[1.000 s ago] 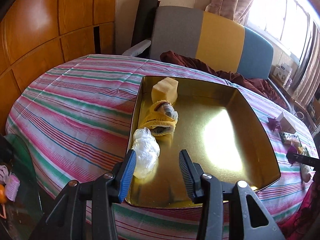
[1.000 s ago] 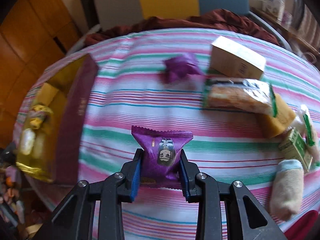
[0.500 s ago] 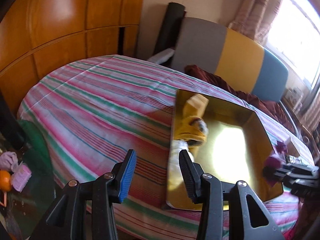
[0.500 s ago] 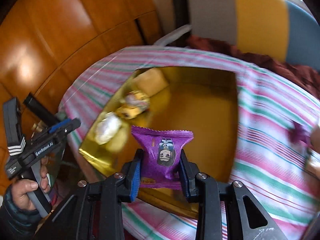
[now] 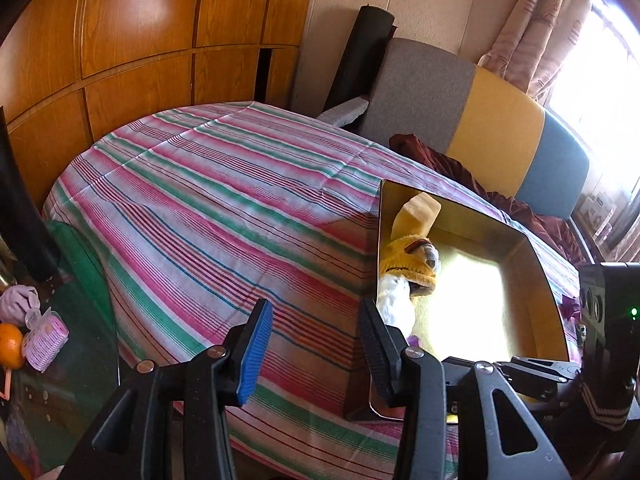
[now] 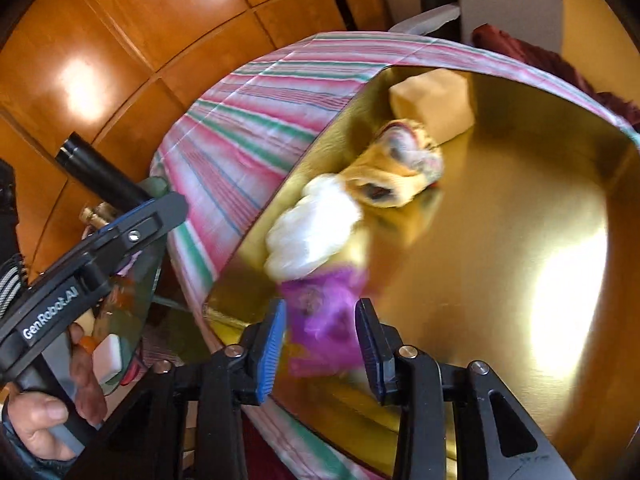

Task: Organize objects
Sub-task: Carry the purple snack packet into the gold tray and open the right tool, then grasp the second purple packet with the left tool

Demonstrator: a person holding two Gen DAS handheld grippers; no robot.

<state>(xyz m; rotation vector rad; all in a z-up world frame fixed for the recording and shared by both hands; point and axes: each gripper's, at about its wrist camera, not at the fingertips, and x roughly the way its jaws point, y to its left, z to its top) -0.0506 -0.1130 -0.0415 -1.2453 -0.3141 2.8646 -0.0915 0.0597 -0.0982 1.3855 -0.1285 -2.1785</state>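
The right gripper [image 6: 320,344] hangs over the near left corner of the gold tray [image 6: 520,168], tilted down toward its floor, with its jaws spread apart. Between and just beyond its fingers sits the purple snack packet [image 6: 324,312], blurred, lying in the tray; whether the pads touch it cannot be told, though a gap shows on each side. Just beyond the packet along the tray's left wall lie a white plastic-wrapped bundle [image 6: 312,236], a yellow sock-like cloth [image 6: 396,176] and a pale yellow block [image 6: 432,100], in a row from near to far. The left gripper [image 5: 316,344] is held out to the left of the tray above the striped tablecloth [image 5: 224,208], its jaws wide apart and empty, pointing toward the wooden wall panels [image 5: 140,40]. In the right wrist view, the person's left hand [image 6: 44,412] grips that tool's handle low at the left.
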